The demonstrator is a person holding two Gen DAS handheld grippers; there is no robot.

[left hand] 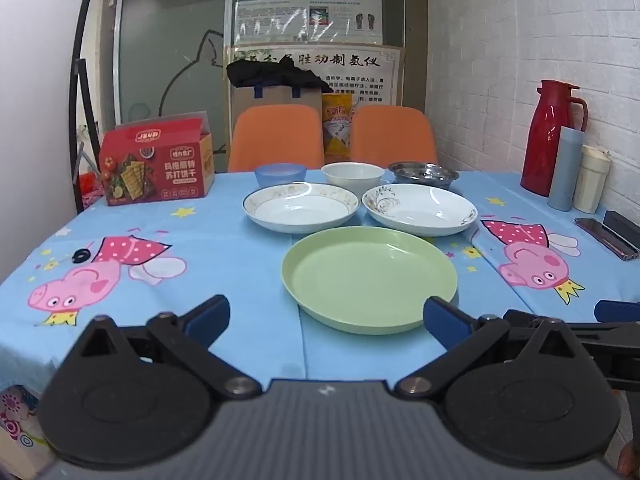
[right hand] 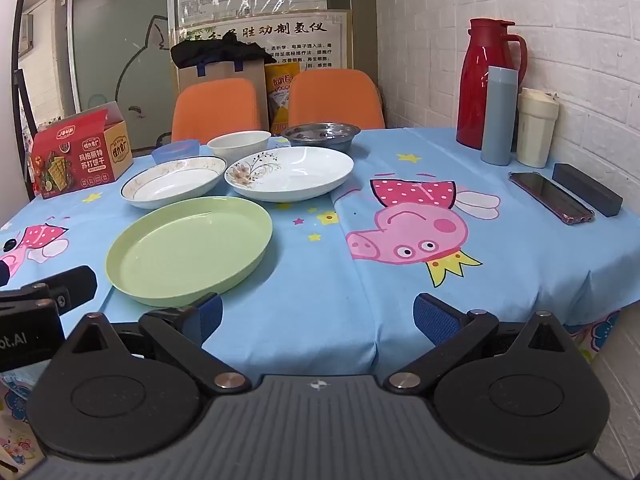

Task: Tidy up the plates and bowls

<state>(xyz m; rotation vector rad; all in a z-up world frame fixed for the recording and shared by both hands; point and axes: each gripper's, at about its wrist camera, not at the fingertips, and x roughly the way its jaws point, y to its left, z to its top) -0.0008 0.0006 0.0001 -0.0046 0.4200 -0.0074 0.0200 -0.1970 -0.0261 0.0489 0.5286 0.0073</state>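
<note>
A green plate (left hand: 369, 278) (right hand: 190, 248) lies nearest on the blue cartoon tablecloth. Behind it are a gold-rimmed white plate (left hand: 301, 207) (right hand: 174, 181) on the left and a flower-patterned white plate (left hand: 420, 209) (right hand: 290, 173) on the right. Further back stand a blue bowl (left hand: 280, 174) (right hand: 176, 151), a white bowl (left hand: 353, 176) (right hand: 239, 144) and a steel bowl (left hand: 423, 173) (right hand: 320, 135). My left gripper (left hand: 326, 320) is open and empty at the table's near edge, just short of the green plate. My right gripper (right hand: 318, 318) is open and empty to the right of that plate.
A red cracker box (left hand: 156, 162) (right hand: 80, 152) stands at the back left. A red thermos (right hand: 486, 82), a grey-blue bottle (right hand: 498, 116) and a cream cup (right hand: 536, 128) stand at the right by the wall. A phone (right hand: 550, 198) and a black case (right hand: 586, 189) lie nearby. Two orange chairs (left hand: 276, 136) stand behind the table.
</note>
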